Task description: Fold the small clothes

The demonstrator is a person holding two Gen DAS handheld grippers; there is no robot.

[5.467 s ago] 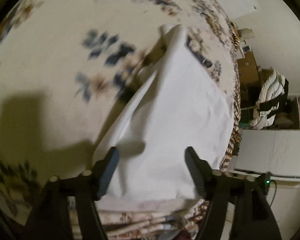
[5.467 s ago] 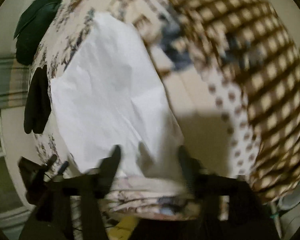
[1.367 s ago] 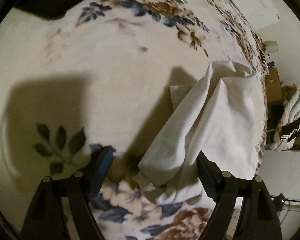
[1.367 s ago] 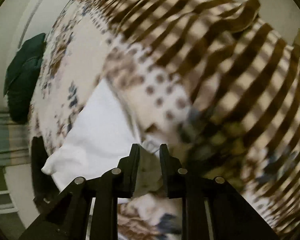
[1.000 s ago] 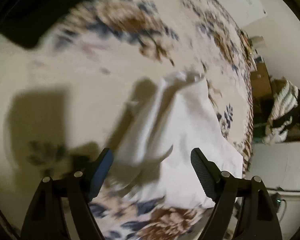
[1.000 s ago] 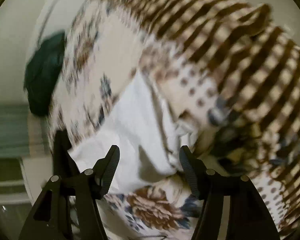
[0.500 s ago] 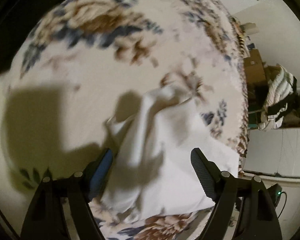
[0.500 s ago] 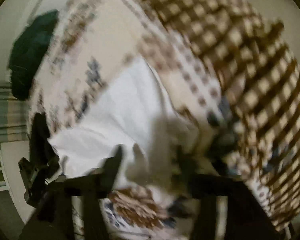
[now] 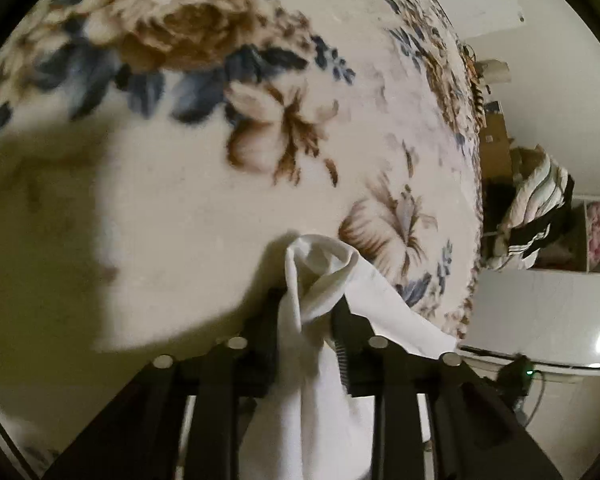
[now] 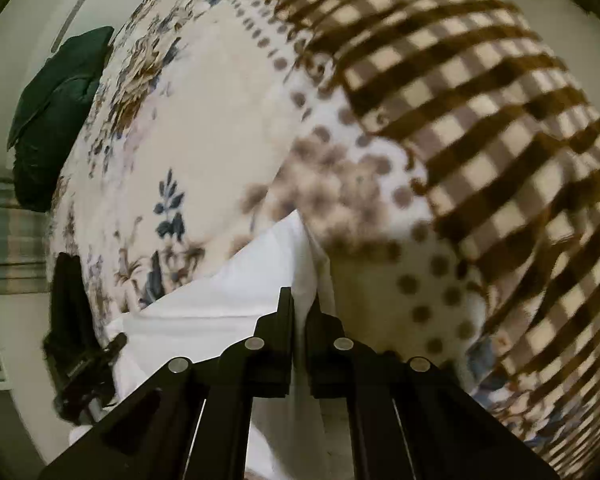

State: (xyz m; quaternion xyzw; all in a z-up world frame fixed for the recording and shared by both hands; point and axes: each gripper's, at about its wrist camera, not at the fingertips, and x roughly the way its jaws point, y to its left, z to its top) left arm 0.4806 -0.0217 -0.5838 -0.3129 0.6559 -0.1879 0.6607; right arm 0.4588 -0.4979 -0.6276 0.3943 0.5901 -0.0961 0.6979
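left tool (image 9: 306, 312) and right tool (image 10: 300, 312), each clamping white cloth (image 9: 320, 276)

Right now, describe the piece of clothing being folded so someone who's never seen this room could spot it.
Find the bed with the flowered blanket. At its near edge lies a white cloth, pinched in both sets of jaws. It is the only plain, unpatterned fabric there, unlike the brown checked blanket alongside.

Matt white cloth garment (image 9: 320, 280) – fuzzy floral blanket (image 9: 204, 200).

Floral bedspread (image 9: 220, 184), pale wall (image 9: 548, 92), white cabinet (image 9: 540, 312).
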